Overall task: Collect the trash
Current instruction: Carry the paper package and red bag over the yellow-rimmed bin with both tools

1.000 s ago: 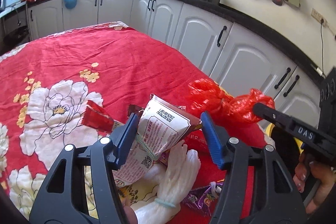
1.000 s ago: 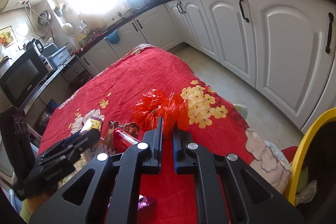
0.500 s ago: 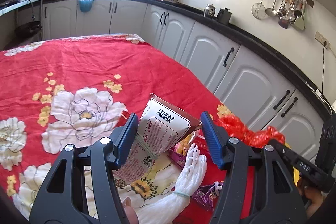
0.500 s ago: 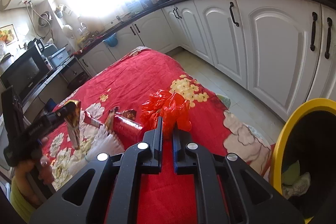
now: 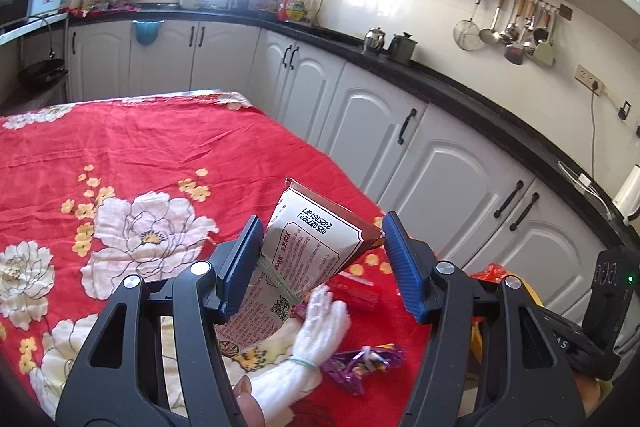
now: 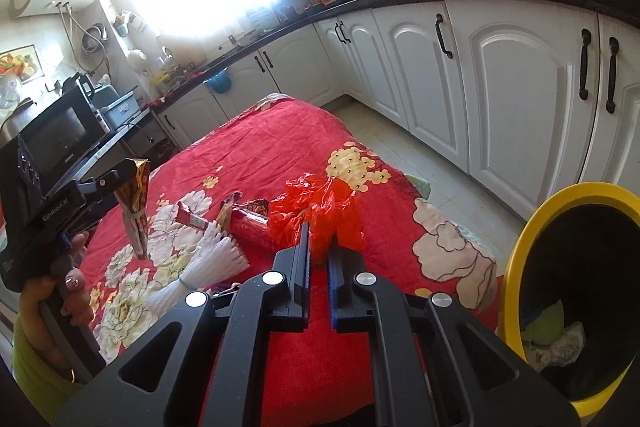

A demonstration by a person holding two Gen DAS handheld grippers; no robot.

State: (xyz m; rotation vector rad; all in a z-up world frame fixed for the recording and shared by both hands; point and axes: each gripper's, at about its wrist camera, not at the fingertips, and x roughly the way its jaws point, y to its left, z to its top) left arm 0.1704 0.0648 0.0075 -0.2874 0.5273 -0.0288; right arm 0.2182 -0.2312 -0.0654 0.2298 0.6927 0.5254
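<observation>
My left gripper (image 5: 320,263) is shut on a silver snack bag (image 5: 304,259) tied with a rubber band and holds it up above the red flowered table. It shows from the side in the right wrist view (image 6: 134,207). My right gripper (image 6: 318,267) is shut on a crumpled red plastic bag (image 6: 320,207), lifted just over the table's right part. On the table lie a white glove (image 5: 316,327), a purple wrapper (image 5: 360,363), a red wrapper (image 5: 358,291), and a red can-shaped pack (image 6: 248,223).
A yellow-rimmed black bin (image 6: 576,291) with some rubbish inside stands on the floor right of the table. White cabinets (image 5: 380,131) under a black counter run along the far side. The red tablecloth (image 5: 132,147) stretches back and left.
My left gripper has lifted the snack bag higher off the table. My right gripper has carried the red plastic bag rightward, so the bin now shows more fully.
</observation>
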